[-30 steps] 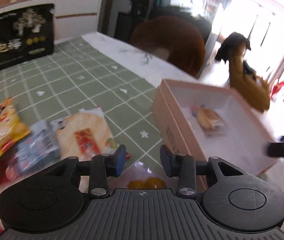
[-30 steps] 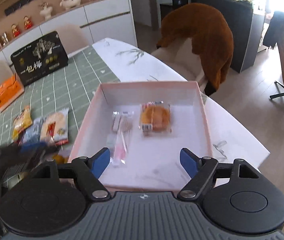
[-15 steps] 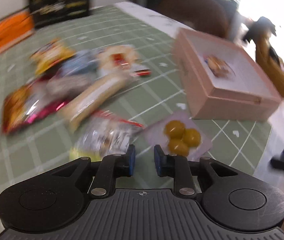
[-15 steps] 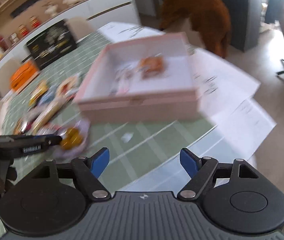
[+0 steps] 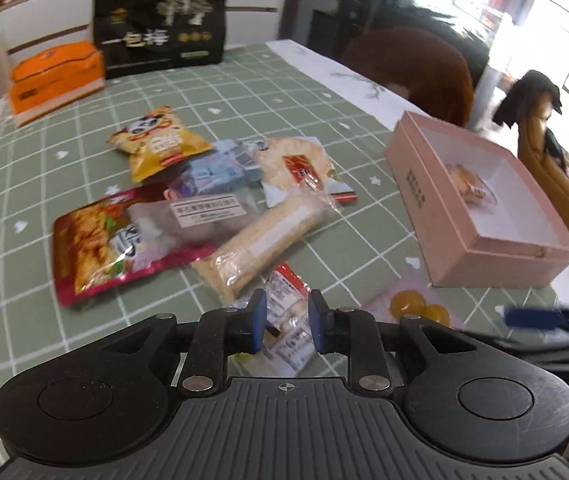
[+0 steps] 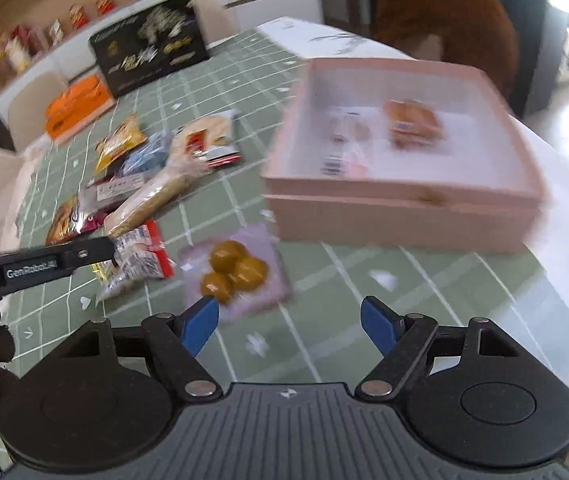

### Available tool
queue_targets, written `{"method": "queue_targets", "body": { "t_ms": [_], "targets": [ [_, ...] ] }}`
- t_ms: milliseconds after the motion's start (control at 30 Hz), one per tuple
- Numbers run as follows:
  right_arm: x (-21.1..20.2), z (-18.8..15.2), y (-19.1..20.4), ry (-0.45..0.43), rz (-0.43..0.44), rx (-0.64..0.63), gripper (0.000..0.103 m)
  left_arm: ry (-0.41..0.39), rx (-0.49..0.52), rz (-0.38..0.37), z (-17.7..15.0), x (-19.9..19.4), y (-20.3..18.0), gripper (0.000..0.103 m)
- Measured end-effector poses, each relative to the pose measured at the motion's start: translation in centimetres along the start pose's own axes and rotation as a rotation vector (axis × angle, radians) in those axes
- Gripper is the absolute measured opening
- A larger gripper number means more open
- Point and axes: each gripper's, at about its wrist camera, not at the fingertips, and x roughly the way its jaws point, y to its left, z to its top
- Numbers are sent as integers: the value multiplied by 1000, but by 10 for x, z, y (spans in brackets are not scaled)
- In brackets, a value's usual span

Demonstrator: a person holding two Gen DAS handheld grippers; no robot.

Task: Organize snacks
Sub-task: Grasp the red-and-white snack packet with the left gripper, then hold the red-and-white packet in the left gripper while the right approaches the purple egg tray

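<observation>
A pile of snack packets lies on the green checked tablecloth [image 5: 284, 80]: a yellow bag [image 5: 158, 146], a red bag [image 5: 96, 242], a long beige bar [image 5: 264, 240] and a round cracker pack [image 5: 294, 164]. A pink box [image 5: 480, 204] holds a bun [image 6: 412, 122] and a small sachet [image 6: 344, 132]. My left gripper [image 5: 283, 322] is narrowly open over a red-and-white packet [image 5: 284, 300], not touching it as far as I can see. My right gripper [image 6: 290, 320] is wide open and empty, just in front of a pouch with yellow balls [image 6: 234, 268].
A black gift box [image 5: 160, 28] and an orange box [image 5: 54, 76] stand at the table's far end. A brown-draped chair [image 5: 412, 68] is behind the table. The white table edge [image 6: 564, 272] runs along the right.
Both grippers have pulled back from the pink box toward the near side of the table. The left now hovers over the red-and-white packet, its fingers a little wider than half a second ago.
</observation>
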Motion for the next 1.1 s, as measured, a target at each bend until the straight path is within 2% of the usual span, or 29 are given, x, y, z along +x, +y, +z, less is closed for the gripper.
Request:
{"method": "queue_targets", "body": {
  "t_ms": [100,200,233,333,533,767,967,1033,1100],
  "targets": [
    [29,17,24,20,-62,-47,77,9,7,-29,3,13,12,26],
    [50,27,34,79,-54,-18,62,6,7,-75,5,18,23,26],
    [52,29,39,85,-70,-26,61,8,14,-87,5,18,24,26],
    [49,27,47,104,-94,-65,60,14,55,-117,3,18,23,26],
    [32,4,25,118,-102,-9,62,23,169,-149,-9,11,7,27],
    [34,10,5,113,-196,53,63,25,343,-181,-24,5,-16,27],
    [38,10,6,108,-212,80,69,52,374,-244,-23,4,-15,36],
    [39,9,4,107,-212,77,80,59,399,-271,-25,5,-19,42],
    [41,7,1,95,-209,73,89,45,421,-241,-28,4,-23,42]
  ]
}}
